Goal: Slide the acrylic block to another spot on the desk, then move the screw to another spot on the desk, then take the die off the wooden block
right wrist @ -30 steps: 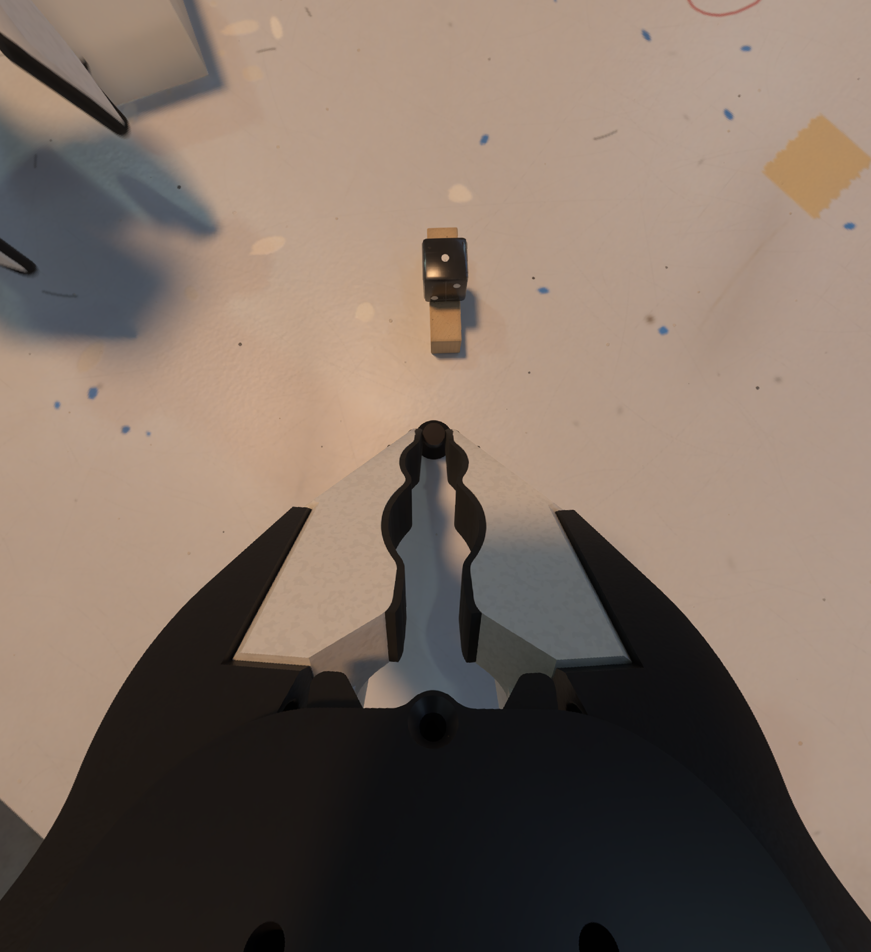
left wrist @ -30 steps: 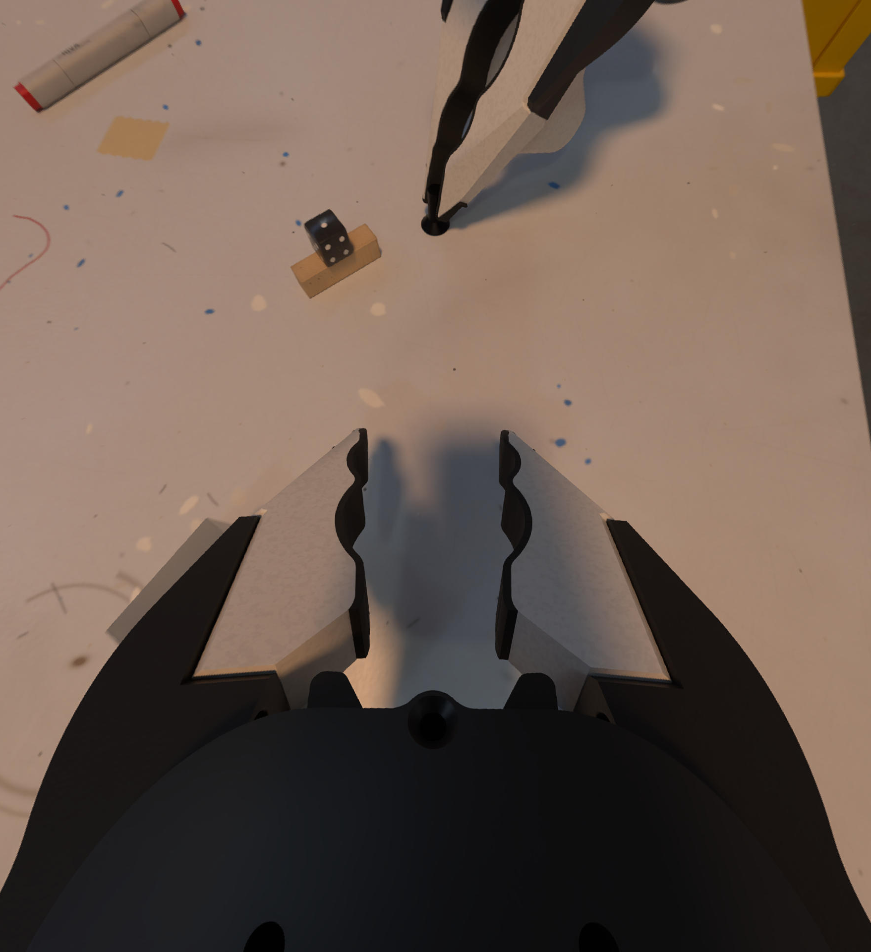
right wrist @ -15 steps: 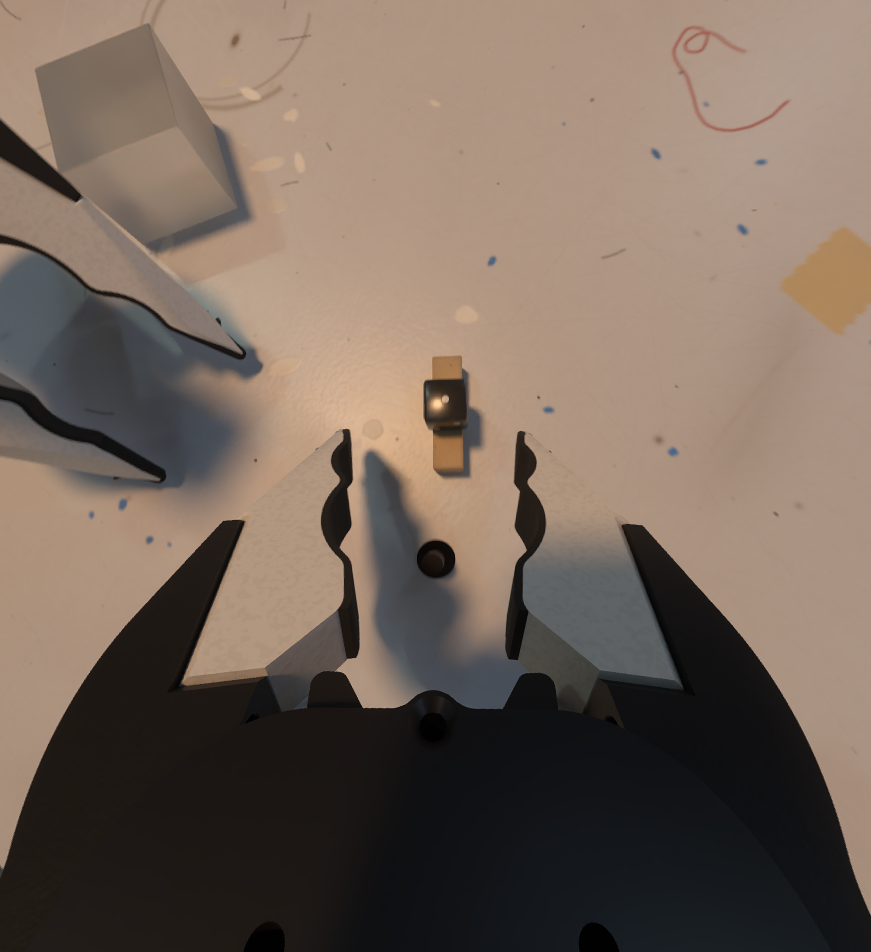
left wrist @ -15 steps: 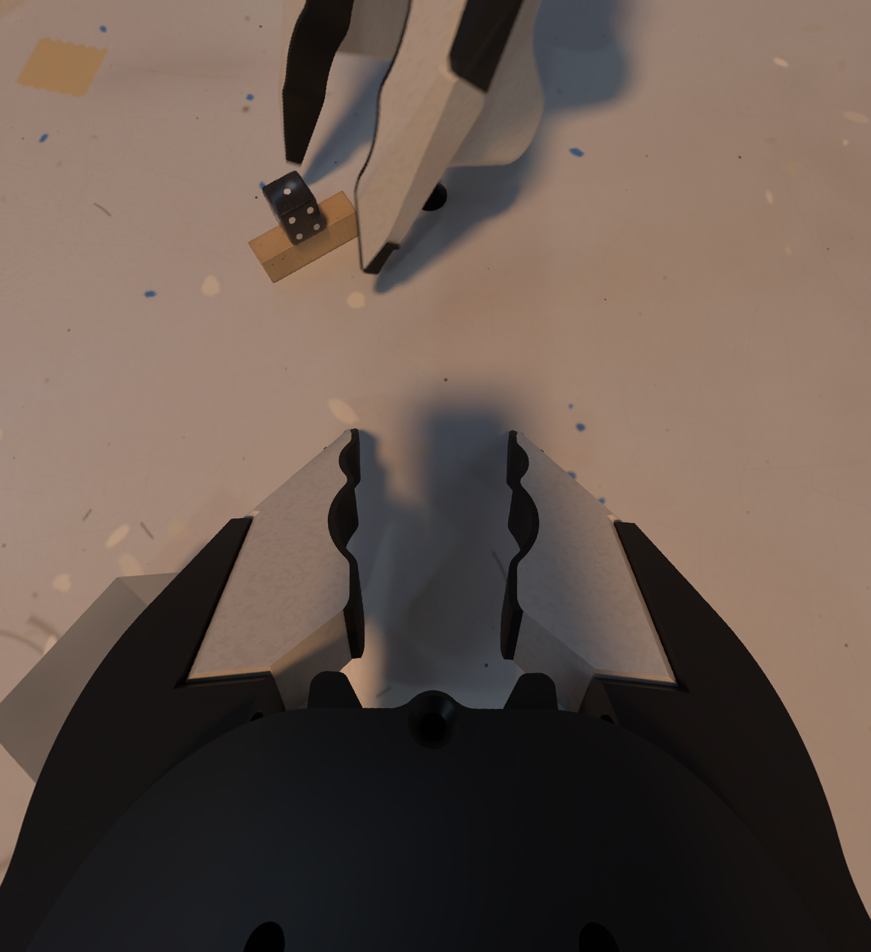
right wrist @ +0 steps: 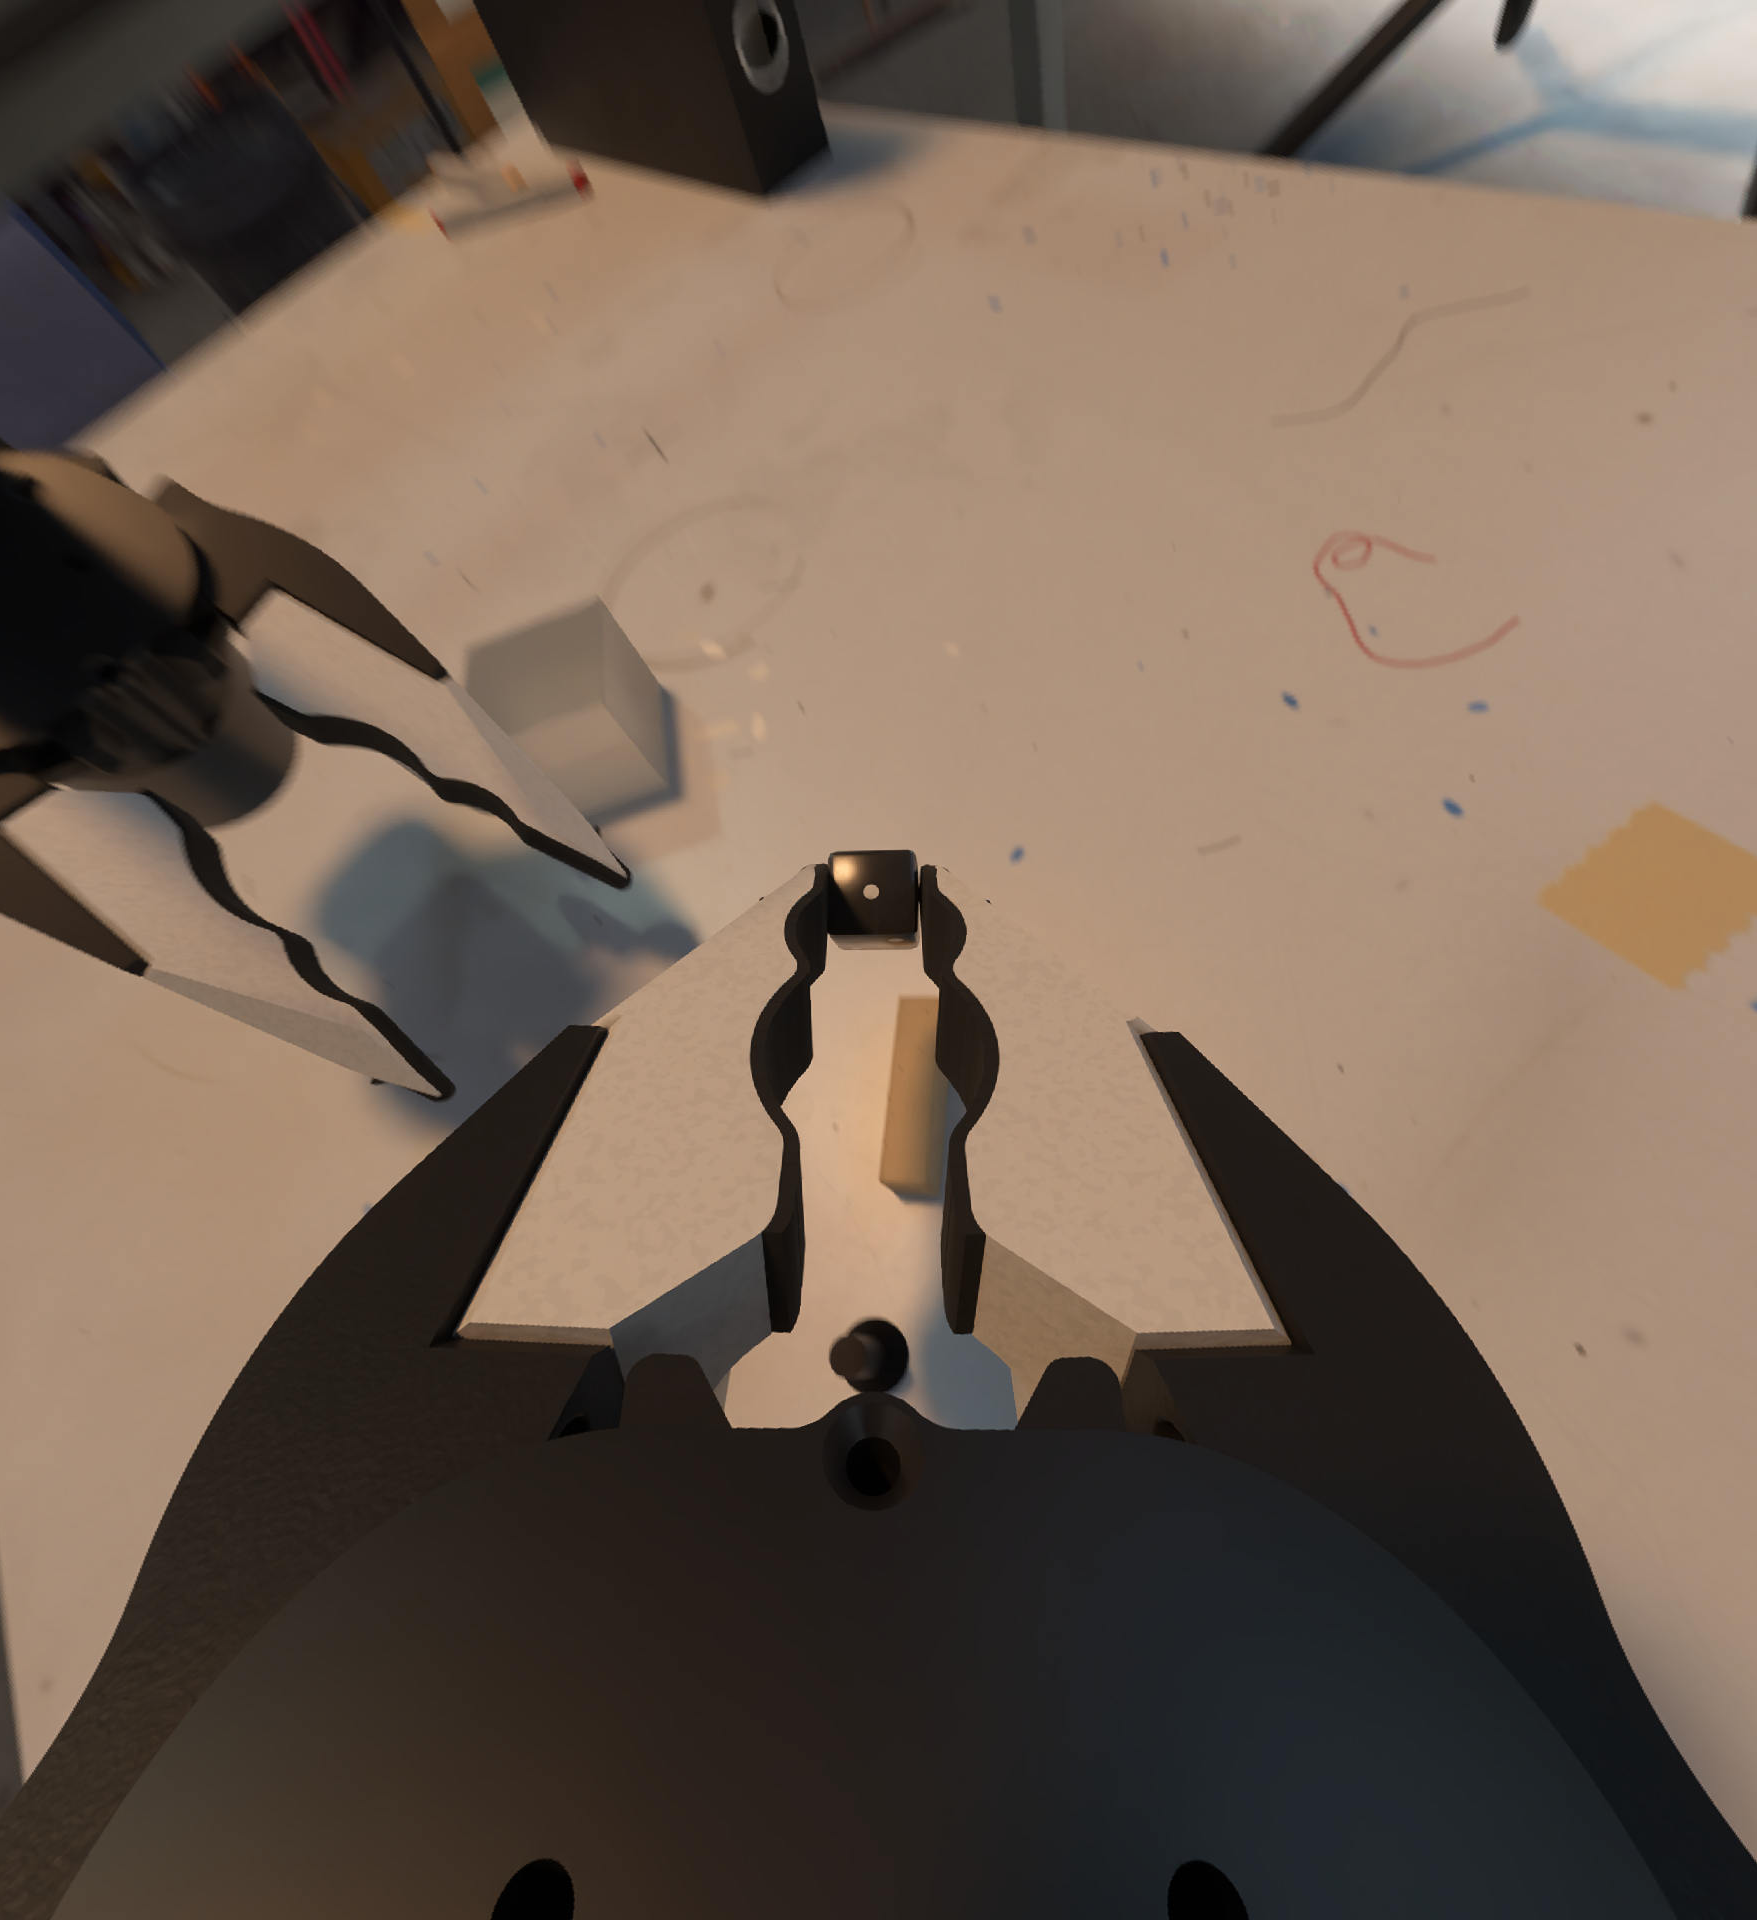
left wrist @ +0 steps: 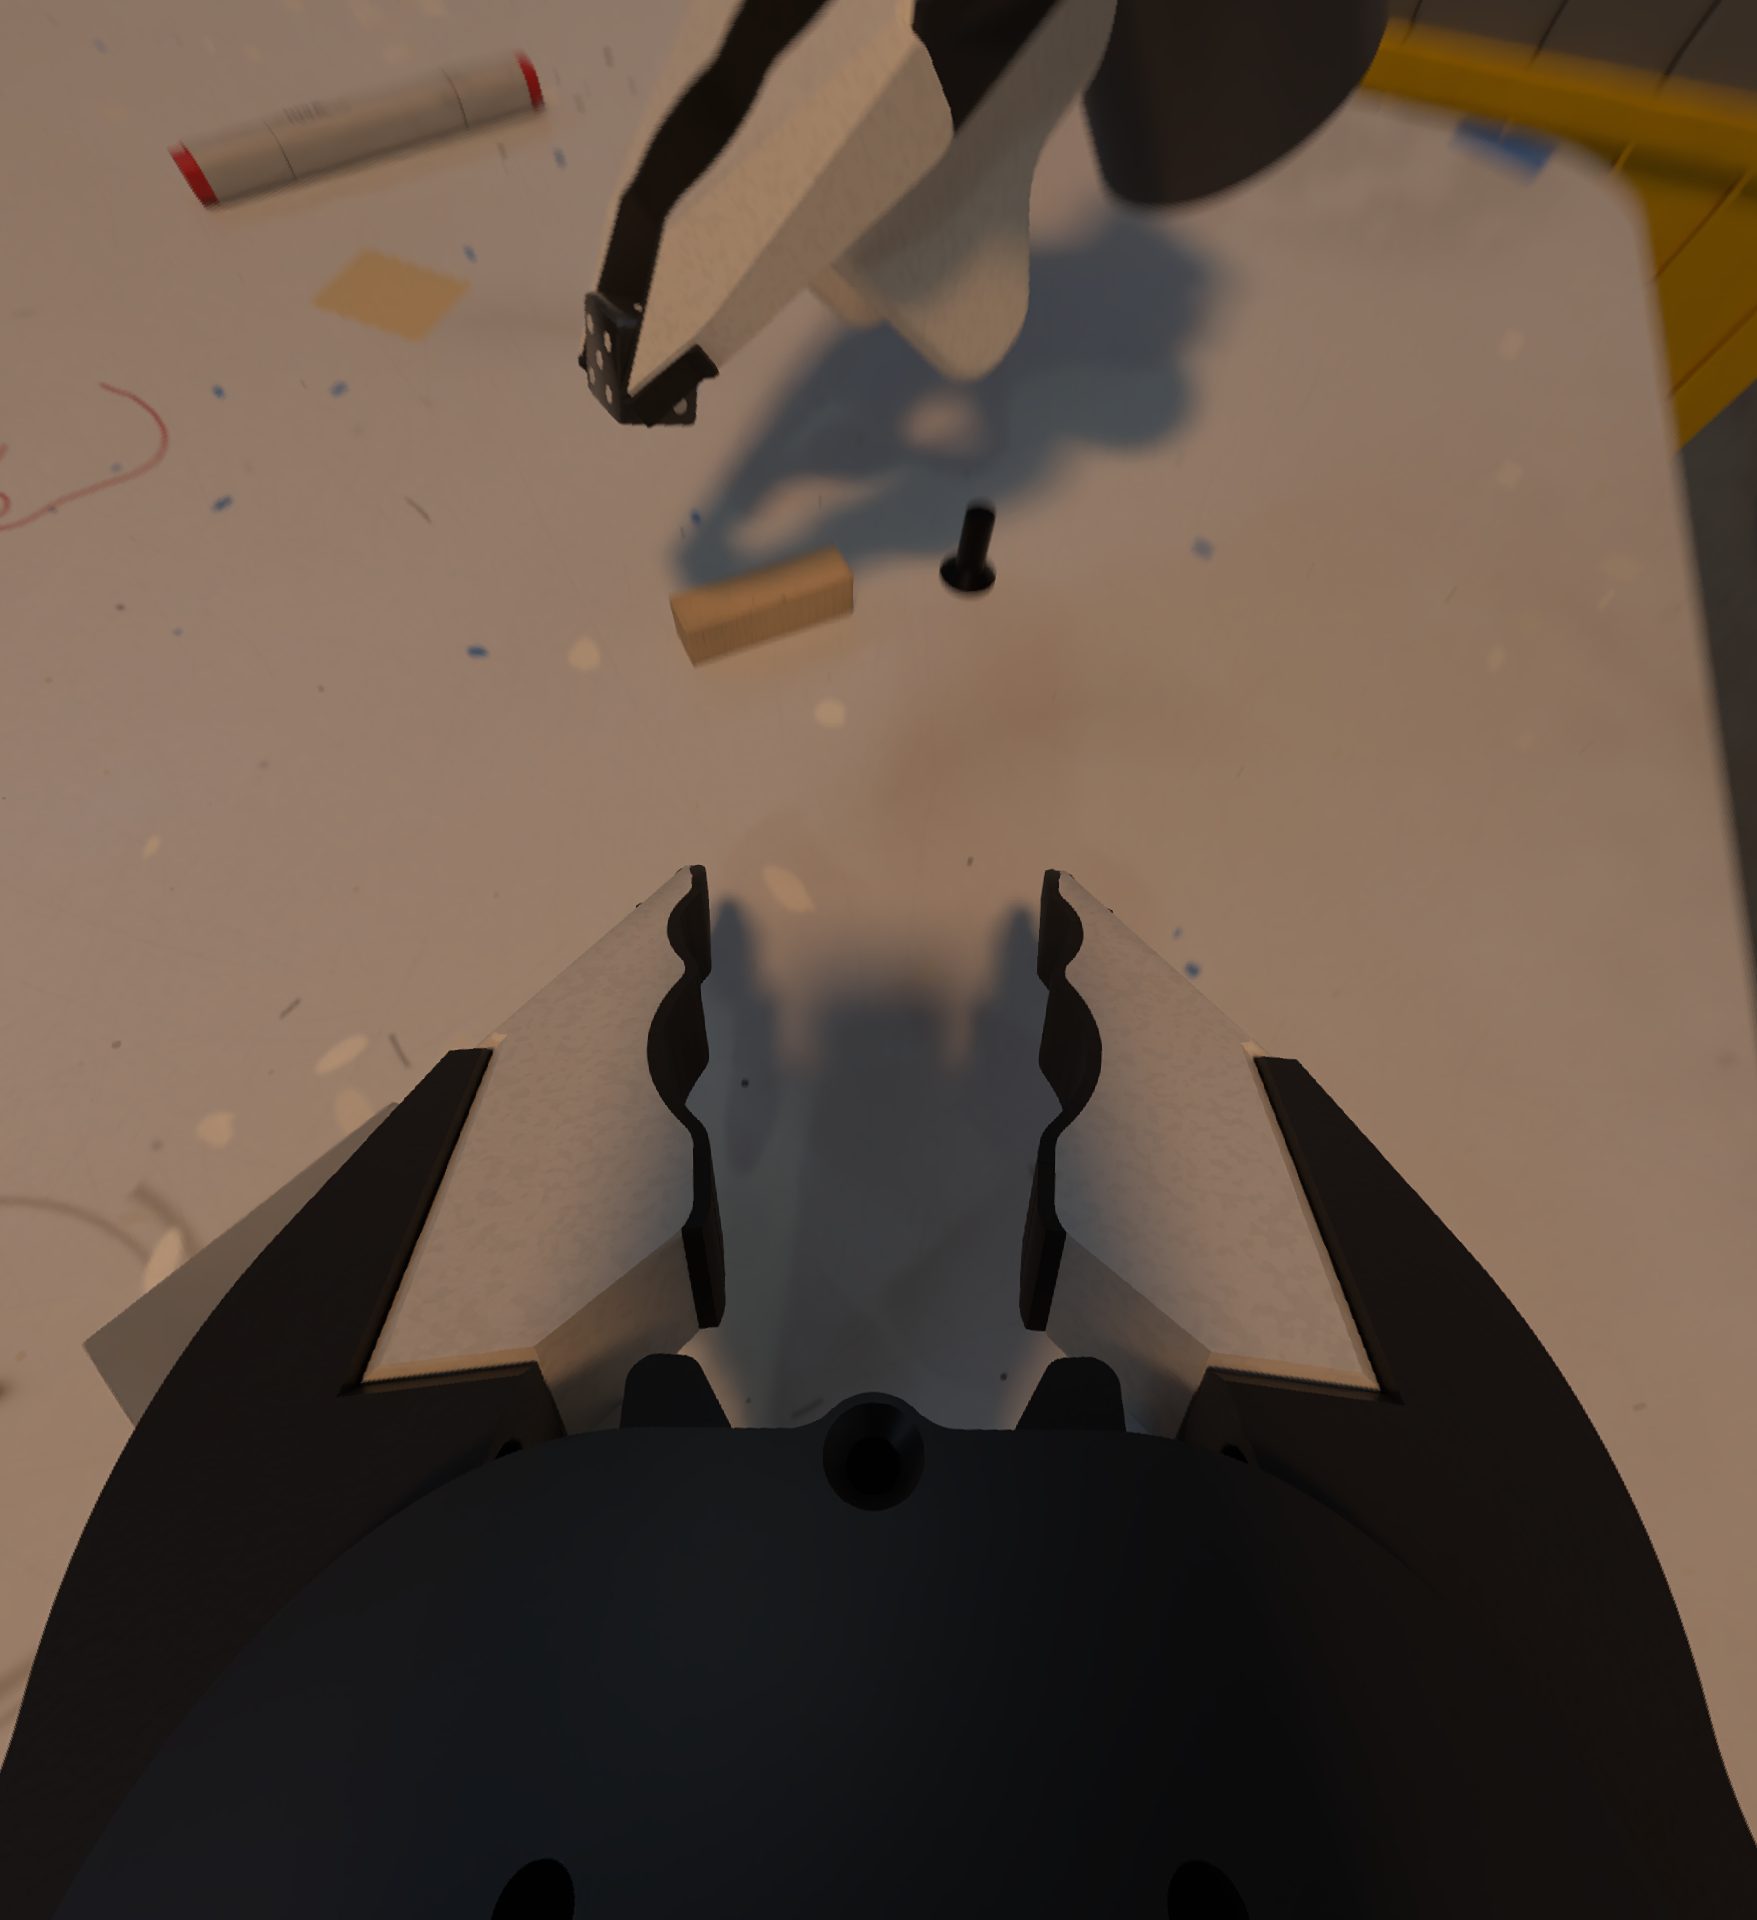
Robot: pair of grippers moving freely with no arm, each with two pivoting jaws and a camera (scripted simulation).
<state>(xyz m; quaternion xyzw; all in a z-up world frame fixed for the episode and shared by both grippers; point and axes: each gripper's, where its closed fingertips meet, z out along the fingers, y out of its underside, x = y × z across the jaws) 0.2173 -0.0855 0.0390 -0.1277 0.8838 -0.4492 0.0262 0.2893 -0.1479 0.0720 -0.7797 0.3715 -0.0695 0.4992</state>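
Note:
My right gripper is shut on the black die and holds it in the air above the desk. In the left wrist view the die hangs at that gripper's tips, up and left of the bare wooden block. The wooden block lies flat below my right fingers. The black screw stands head down just right of the wooden block and also shows in the right wrist view. The acrylic block sits beside my open, empty left gripper, whose left finger partly hides it.
A red-capped marker lies at the far left of the desk. A tan patch and red scribble mark the surface. The desk's right edge has a yellow frame beyond. A black speaker box stands at the desk's far edge.
My right gripper released the screw, closed on the die and lifted it off the wooden block. The left gripper stayed open and shifted only slightly.

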